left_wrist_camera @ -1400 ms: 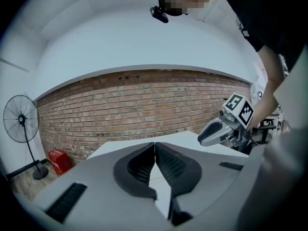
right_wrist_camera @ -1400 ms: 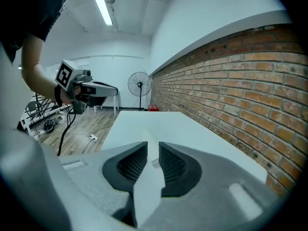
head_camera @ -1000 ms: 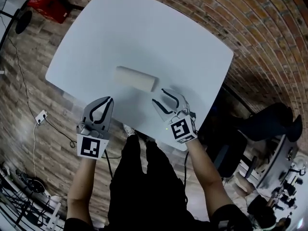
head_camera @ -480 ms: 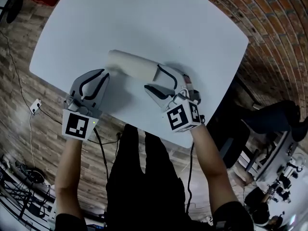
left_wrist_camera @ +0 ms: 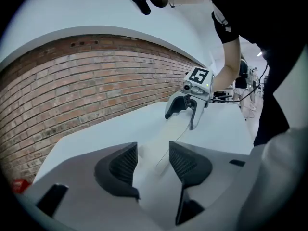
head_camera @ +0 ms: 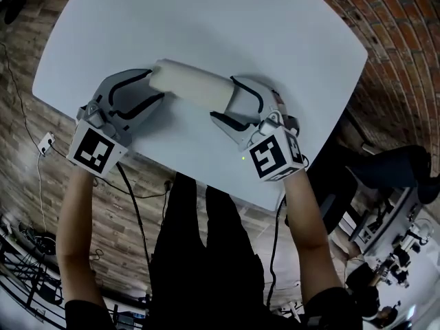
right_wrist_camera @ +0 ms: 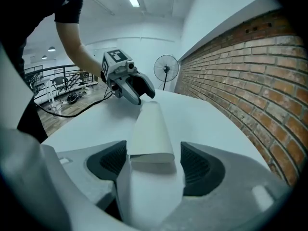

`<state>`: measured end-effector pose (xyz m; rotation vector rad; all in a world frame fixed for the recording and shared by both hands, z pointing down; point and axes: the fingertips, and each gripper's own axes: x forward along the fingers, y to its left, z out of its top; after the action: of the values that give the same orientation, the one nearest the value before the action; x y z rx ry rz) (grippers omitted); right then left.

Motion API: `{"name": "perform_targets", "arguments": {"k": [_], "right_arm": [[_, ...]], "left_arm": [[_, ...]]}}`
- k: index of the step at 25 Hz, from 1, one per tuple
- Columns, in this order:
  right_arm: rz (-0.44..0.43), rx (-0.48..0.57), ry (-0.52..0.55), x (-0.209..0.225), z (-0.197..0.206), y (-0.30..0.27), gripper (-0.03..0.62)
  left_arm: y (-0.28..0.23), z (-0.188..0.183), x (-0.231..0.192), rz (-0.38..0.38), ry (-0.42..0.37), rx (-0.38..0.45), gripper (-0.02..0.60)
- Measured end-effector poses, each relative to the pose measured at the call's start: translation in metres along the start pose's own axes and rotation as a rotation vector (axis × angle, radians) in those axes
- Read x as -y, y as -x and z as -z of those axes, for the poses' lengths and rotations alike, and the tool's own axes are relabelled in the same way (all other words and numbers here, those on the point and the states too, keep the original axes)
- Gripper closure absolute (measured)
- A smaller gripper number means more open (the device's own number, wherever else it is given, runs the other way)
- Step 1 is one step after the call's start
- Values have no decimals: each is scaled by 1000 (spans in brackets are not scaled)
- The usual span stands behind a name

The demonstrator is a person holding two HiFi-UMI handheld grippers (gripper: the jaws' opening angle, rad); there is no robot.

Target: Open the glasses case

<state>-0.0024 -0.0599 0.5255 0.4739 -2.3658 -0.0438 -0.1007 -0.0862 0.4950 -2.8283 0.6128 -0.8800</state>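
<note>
Two grippers, one case, one table, entered by view

Head view: cream case, closed, lies on the white table with its long axis running left to right. The left gripper stands at its left end and the right gripper at its right end. Each has its jaws spread to either side of the end it faces, probably so that one can steady the case while the other works the lid

Left gripper view: jaws apart, the case end lying between the pads, not visibly pinched. A thin line, probably the seam, runs along the case toward the far gripper

Right gripper view: jaws apart, blunt case end between them. The pad at picture left is close against it or touching; the other stands clear by a gap. No firm grip is made; opening judged not yet begun
</note>
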Motion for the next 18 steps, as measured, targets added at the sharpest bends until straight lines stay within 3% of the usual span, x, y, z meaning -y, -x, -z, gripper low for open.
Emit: {"name": "perform_targets", "arguments": {"k": [7,15,18], "right_arm": [[-33,18,-42,0,0,-3,258],[-83,21,-59,-7,-5,-8,278],[-89,20,-60,-7,-5,-8,278]], "left_arm": [[-8,-1,-3,105,-108,-40,373],[-7,8,-2,122,-144,-37,373],[-7,8,1,117,-213,-45,373]]}}
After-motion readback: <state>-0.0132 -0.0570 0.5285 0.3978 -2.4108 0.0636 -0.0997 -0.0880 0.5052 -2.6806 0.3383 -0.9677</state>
